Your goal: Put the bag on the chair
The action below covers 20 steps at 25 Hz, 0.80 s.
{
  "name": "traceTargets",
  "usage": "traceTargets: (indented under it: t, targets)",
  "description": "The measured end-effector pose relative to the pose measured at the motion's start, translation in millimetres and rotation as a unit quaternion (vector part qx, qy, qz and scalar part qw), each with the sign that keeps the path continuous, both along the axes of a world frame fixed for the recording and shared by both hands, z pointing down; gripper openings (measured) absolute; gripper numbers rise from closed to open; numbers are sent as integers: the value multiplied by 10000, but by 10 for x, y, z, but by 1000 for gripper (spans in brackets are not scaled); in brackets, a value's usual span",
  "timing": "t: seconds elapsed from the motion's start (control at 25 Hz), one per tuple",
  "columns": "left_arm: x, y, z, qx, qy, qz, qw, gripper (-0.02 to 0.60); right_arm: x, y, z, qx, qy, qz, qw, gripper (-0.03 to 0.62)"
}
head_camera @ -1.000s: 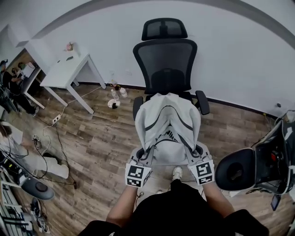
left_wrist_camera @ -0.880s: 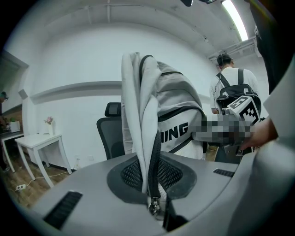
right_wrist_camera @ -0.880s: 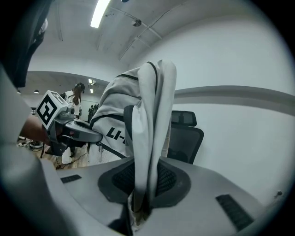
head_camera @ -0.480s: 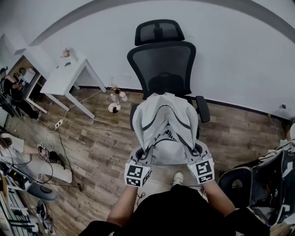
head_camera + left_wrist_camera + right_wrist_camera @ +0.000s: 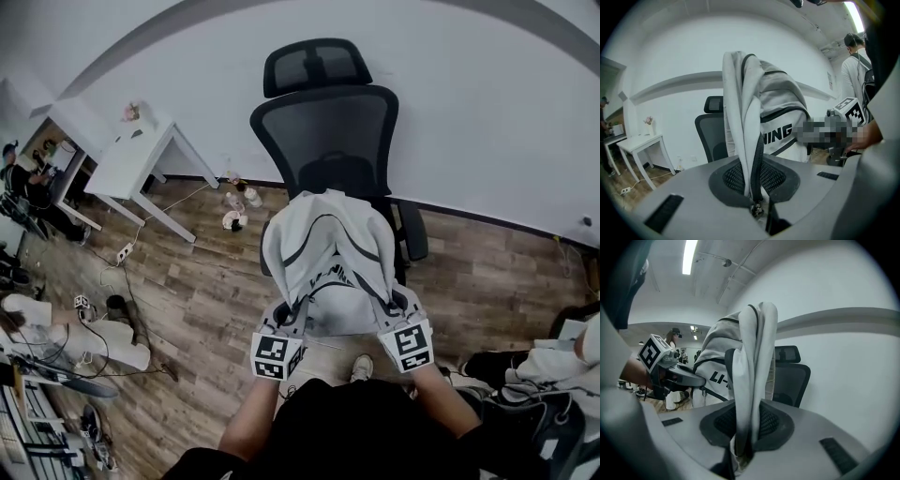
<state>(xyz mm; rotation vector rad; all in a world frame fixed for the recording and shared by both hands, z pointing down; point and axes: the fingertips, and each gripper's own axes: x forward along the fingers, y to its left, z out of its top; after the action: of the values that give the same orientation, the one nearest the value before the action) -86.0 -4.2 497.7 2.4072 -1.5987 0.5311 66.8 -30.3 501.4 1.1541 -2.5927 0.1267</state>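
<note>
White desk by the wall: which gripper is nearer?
Left. The left gripper grips the bag on the side toward the desk; the right gripper grips its far side, farther away.

The head view looks steeply down from above the chair's [image 5: 323, 122] front, far enough to take in the whole chair, the floor around it and the table [image 5: 131, 155] to the chair's left by the wall. The left claw [image 5: 757, 208] view sits low before the chair and faces its back, with the bag [image 5: 754, 117] very near. The right claw [image 5: 738, 453] view does the same from the other side. All three share the chair and bag, and each claw view also shows the other claw.
</note>
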Motion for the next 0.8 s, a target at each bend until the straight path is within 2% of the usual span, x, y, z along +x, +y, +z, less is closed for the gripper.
traceTargets:
  t: [0.28,0.8]
  targets:
    - [16,-283,37,-74,-94,-42,9999,54,9,-311,47,-71,-50,-67,9999,77]
    - [-136,-961,111,-113,72,98,9999,54,-151,-1009,94,-65,28,30,10000,77]
